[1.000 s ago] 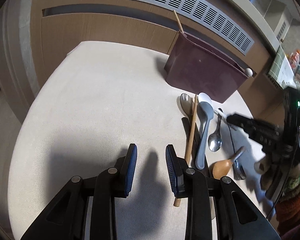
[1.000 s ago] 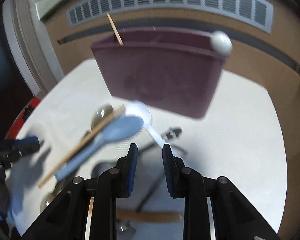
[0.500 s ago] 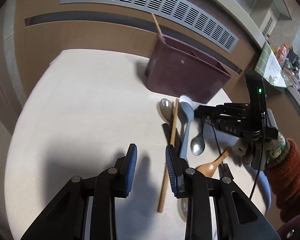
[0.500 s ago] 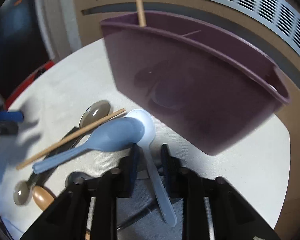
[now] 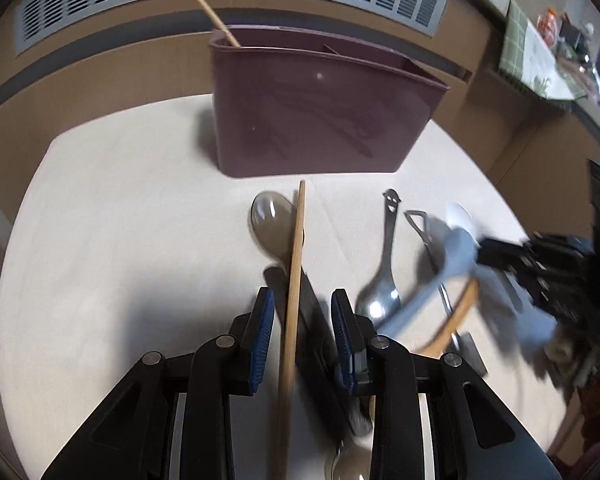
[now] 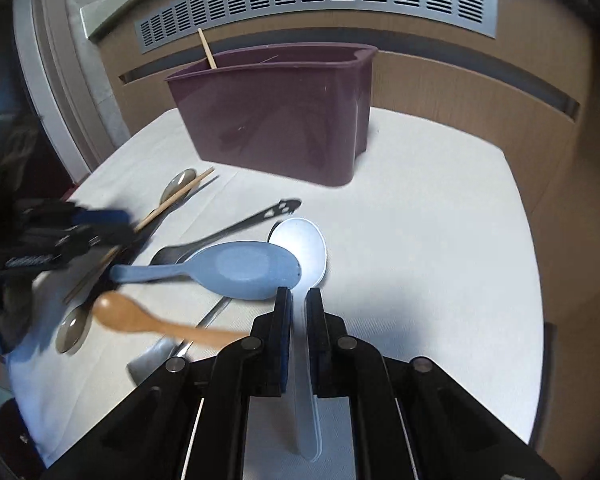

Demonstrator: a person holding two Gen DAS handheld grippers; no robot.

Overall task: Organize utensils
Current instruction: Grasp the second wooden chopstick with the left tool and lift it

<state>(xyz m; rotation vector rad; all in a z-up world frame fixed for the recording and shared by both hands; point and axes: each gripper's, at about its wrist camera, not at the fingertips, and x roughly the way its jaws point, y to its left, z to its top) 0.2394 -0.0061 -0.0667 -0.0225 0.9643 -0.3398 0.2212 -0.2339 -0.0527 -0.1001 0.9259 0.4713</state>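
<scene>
Right claw (image 6: 299,300) pitched downward, clamped on white spoon (image 6: 302,248) handle.

A pale surface (image 6: 440,240) carries a maroon caddy (image 6: 276,120), with loose spoons (image 6: 244,268) and a chopstick (image 5: 294,280) scattered just before it.

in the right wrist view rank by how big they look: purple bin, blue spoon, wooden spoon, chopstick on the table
1. purple bin
2. blue spoon
3. wooden spoon; the chopstick looks about as long but thinner and lies farther off, so unsure.
</scene>
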